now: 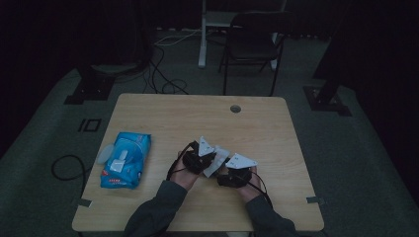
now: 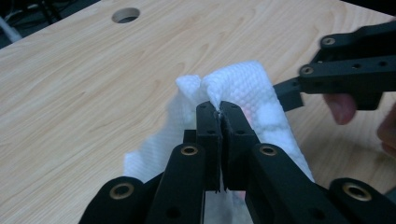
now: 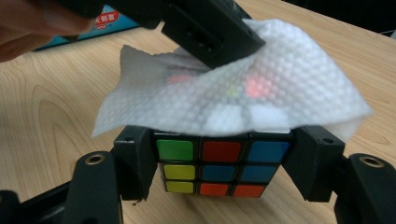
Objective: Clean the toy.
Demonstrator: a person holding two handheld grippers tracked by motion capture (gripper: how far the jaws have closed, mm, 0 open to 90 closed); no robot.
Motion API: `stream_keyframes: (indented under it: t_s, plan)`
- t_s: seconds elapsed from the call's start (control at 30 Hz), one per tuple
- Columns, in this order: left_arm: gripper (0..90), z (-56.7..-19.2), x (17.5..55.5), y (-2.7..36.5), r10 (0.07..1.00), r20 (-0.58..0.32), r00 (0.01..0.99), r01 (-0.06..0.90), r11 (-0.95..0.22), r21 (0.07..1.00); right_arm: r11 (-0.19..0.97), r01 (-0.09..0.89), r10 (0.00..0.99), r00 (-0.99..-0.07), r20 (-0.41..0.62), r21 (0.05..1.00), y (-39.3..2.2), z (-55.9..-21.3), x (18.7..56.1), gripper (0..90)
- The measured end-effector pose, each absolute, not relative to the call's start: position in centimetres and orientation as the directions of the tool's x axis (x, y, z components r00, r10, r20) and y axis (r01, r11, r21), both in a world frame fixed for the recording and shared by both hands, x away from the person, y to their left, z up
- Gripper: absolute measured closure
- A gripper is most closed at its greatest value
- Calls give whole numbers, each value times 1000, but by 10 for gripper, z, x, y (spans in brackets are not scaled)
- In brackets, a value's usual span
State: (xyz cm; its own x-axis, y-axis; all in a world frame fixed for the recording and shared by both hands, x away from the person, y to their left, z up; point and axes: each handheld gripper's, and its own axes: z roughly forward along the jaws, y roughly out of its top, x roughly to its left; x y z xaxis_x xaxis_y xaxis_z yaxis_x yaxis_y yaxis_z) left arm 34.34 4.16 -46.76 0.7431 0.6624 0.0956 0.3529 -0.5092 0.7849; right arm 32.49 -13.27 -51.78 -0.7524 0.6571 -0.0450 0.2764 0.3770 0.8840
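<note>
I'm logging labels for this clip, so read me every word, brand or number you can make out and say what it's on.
Blue wipes pack: red-and-white print on its front, too small and dim in the high view; in the right gripper view a strip of white characters on red shows at its edge, cut off and unreadable.
Puzzle cube: plain colour stickers, no text.
White wipe: none.

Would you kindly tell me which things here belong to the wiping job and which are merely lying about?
In use:
- puzzle cube, clamped in the right gripper
- white wet wipe, draped over the cube and pinched by the left gripper

Lying about:
- blue wipe pack, on the table to the left
- chair beyond the table
- cables on the floor
</note>
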Motion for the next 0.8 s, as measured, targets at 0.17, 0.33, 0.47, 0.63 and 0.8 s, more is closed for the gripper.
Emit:
stream_keyframes:
  t_s: [0.17, 0.33, 0.47, 0.63, 0.8]
  plan:
    - [879, -467, 340, 38, 637, 95, 765, 334, -519, 787, 376, 276, 655, -754, -43, 885, -133, -518, 325, 348]
    - [880, -466, 344, 40, 635, 126, 762, 320, -540, 779, 381, 267, 651, -758, -51, 885, -133, -517, 324, 348]
    - [880, -466, 352, 47, 660, 127, 740, 338, -530, 778, 384, 264, 645, -762, -52, 885, -131, -517, 323, 348]
    - [879, -466, 357, 52, 690, 117, 714, 362, -507, 782, 381, 259, 634, -772, -47, 888, -130, -516, 322, 348]
    - [880, -467, 356, 51, 689, 104, 718, 361, -496, 790, 385, 261, 631, -774, -46, 886, -128, -516, 321, 348]
